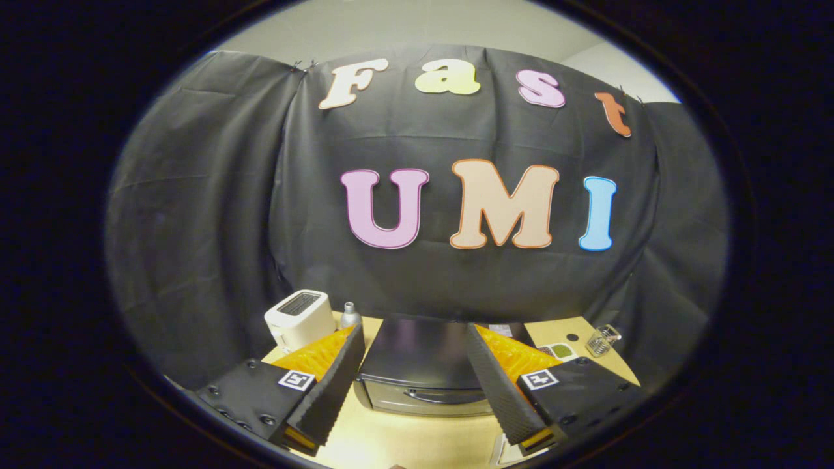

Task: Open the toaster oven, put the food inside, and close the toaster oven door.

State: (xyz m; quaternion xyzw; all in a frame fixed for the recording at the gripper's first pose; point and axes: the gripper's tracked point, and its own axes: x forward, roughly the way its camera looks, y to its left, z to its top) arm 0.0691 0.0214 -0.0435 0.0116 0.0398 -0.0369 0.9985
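Toaster oven [423, 371] work has not begun, as far as can be judged: its door looks shut, with the curved handle [435, 395] lying across the front panel low on the near face, and nothing is pulled down or swung out. Every step seems left to do: opening the door, loading the food, closing up again.

Nearest are the tongs [417, 381], spread wide with nothing between the fingers; both reach forward from below, one on each side. The oven sits between them and just ahead, on the pale wooden table [397, 443], its dark top facing up and the handle roughly centred in the gap. The tongs look down on it from above, not touching it.

Beyond the left finger stands a white slot toaster [300, 319], with a small grey bottle [350, 316] just beside it. Beyond the right finger lies a flat card with round coloured patches [558, 352], and further right a clear glass jar [603, 340] rests near the table's far corner. No food item can be made out with certainty; it may be hidden behind a finger.
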